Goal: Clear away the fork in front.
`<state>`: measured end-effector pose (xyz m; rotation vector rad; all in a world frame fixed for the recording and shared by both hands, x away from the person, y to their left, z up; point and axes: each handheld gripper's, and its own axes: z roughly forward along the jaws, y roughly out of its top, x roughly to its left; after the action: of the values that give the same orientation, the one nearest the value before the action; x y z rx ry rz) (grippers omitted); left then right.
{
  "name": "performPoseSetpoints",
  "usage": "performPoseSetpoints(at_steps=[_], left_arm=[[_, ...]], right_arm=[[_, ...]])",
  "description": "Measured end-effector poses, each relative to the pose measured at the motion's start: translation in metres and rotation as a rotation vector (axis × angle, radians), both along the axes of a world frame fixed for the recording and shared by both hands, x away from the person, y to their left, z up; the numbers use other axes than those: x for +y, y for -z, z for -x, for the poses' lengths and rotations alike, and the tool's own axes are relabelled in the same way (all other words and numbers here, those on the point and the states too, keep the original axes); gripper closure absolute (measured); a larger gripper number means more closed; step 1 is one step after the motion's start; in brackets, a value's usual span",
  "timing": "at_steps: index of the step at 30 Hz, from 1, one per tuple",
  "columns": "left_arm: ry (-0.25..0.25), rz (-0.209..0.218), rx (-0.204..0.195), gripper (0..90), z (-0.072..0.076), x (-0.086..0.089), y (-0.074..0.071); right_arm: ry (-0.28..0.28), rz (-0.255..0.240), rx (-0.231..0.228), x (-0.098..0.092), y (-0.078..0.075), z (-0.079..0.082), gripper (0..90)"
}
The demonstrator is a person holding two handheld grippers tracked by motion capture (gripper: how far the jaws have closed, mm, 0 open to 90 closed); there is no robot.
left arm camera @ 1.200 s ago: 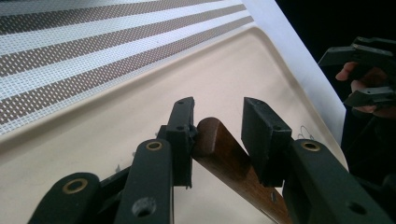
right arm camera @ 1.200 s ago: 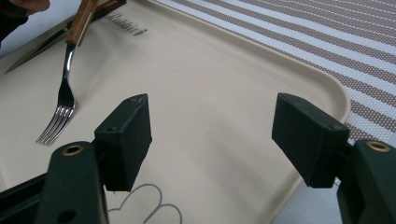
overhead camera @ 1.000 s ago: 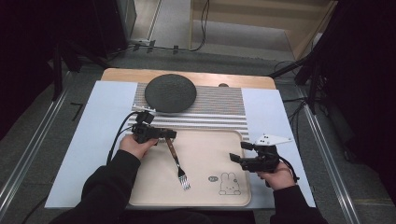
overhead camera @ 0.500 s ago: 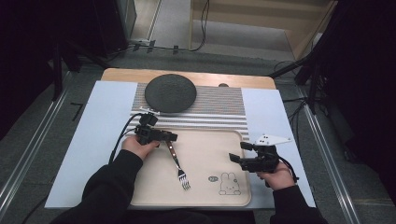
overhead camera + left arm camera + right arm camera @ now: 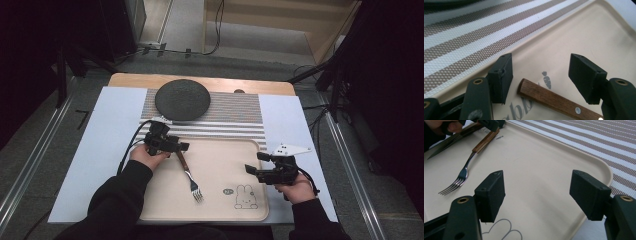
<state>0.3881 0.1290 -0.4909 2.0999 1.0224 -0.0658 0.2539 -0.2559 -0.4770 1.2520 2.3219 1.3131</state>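
A fork [image 5: 190, 177] with a wooden handle [image 5: 554, 100] lies on the beige tray [image 5: 220, 155], tines toward the person. My left gripper [image 5: 182, 146] sits at the tray's far left corner. Its jaws have just been opening. The handle's end lies between them with a gap on each side [image 5: 542, 72]. My right gripper [image 5: 248, 170] hovers at the tray's right edge, open and empty [image 5: 536, 192]. The right gripper view also has the fork [image 5: 461, 176] and the left gripper [image 5: 490, 123] farther off.
A dark round plate [image 5: 182, 99] rests on the striped placemat [image 5: 230, 117] beyond the tray. A white sheet [image 5: 100, 140] covers the table on both sides. A rabbit drawing [image 5: 245, 197] marks the tray's near right corner.
The left gripper's jaws have spread apart from the fork's handle, which now lies free on the tray. Both hands have stayed where they were.
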Motion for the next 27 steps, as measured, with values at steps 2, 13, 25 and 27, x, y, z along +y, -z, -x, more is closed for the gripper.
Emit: performPoseSetpoints(at_steps=[2, 13, 25, 27], left_arm=[[0.001, 0.022, 0.010, 36.3, 0.001, 0.003, -0.004], [0.100, 0.054, 0.009, 30.8, 0.019, -0.010, -0.018], [0.195, 0.068, 0.065, 33.1, 0.032, -0.032, -0.019], [0.212, 0.068, 0.105, 37.0, 0.034, -0.035, -0.019]], right_arm=[[0.001, -0.001, 0.001, 0.000, 0.000, 0.000, 26.6], [0.005, -0.004, -0.006, -0.001, 0.000, 0.000, 26.6], [0.021, -0.007, -0.003, -0.004, 0.000, 0.003, 26.6], [0.024, -0.005, -0.002, -0.006, 0.000, 0.003, 26.6]])
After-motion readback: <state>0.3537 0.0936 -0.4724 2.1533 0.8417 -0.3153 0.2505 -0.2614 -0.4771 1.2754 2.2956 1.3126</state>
